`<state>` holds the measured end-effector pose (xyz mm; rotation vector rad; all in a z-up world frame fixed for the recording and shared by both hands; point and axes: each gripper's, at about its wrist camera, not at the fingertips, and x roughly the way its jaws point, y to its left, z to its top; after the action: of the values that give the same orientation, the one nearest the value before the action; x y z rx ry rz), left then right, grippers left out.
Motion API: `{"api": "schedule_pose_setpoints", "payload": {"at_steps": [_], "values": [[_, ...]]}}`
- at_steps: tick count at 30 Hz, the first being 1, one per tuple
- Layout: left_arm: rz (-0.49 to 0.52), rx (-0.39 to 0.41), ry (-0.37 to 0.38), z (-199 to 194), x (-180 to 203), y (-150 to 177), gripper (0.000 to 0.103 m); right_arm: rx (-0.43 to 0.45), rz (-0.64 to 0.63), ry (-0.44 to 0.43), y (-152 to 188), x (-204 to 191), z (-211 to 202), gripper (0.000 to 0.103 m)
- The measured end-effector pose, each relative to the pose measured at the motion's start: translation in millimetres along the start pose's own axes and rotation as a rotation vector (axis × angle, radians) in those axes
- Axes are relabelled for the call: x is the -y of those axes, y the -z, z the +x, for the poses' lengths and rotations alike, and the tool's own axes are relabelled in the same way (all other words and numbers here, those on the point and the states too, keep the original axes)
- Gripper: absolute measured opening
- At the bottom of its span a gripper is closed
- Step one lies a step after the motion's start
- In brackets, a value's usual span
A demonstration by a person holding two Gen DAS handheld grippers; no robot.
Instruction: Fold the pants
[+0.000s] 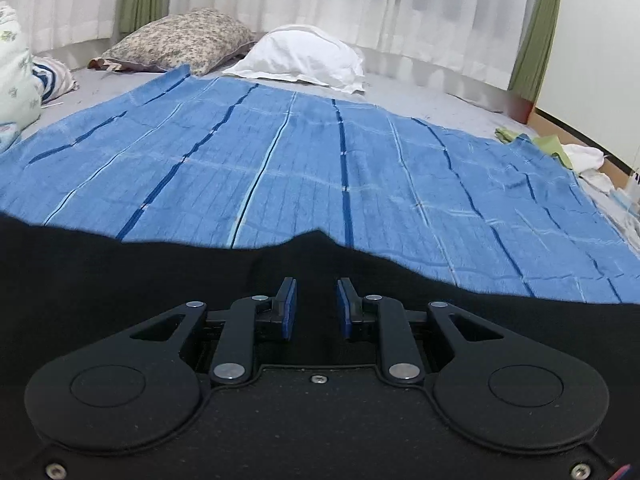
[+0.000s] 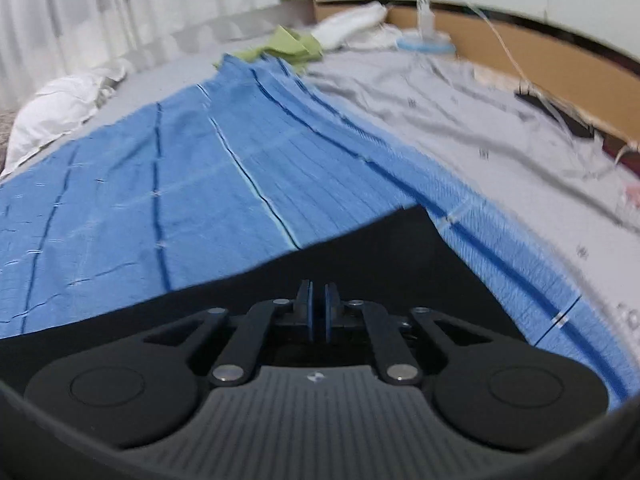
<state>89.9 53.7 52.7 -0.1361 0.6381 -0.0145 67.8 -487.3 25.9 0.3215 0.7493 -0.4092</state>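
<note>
The black pants (image 1: 120,264) lie spread on a blue striped blanket (image 1: 320,168) on the bed, under both grippers. In the left wrist view my left gripper (image 1: 317,300) hovers just over the pants' far edge with its blue pads apart and nothing between them. In the right wrist view the pants (image 2: 360,256) show as a black corner on the blanket (image 2: 160,184). My right gripper (image 2: 318,304) sits over that corner with its pads nearly together; whether black cloth is pinched between them cannot be told.
A patterned pillow (image 1: 180,38) and a white pillow (image 1: 304,56) lie at the head of the bed before white curtains (image 1: 360,0). Green cloth (image 2: 288,46) and white laundry (image 2: 352,20) lie beyond the blanket. A grey sheet (image 2: 480,120) and brown board (image 2: 540,64) are at right.
</note>
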Motion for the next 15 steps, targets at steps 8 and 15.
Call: {"api": "schedule_pose_setpoints", "payload": {"at_steps": [8, 15], "values": [[0.0, -0.059, -0.094, 0.3, -5.1, 29.6, 0.021, 0.022, 0.273, -0.094, -16.6, 51.1, 28.9, 0.022], [0.064, -0.049, -0.063, -22.7, 4.0, 46.2, 0.026, 0.152, 0.205, -0.098, 24.5, 50.1, -38.2, 0.055]]}}
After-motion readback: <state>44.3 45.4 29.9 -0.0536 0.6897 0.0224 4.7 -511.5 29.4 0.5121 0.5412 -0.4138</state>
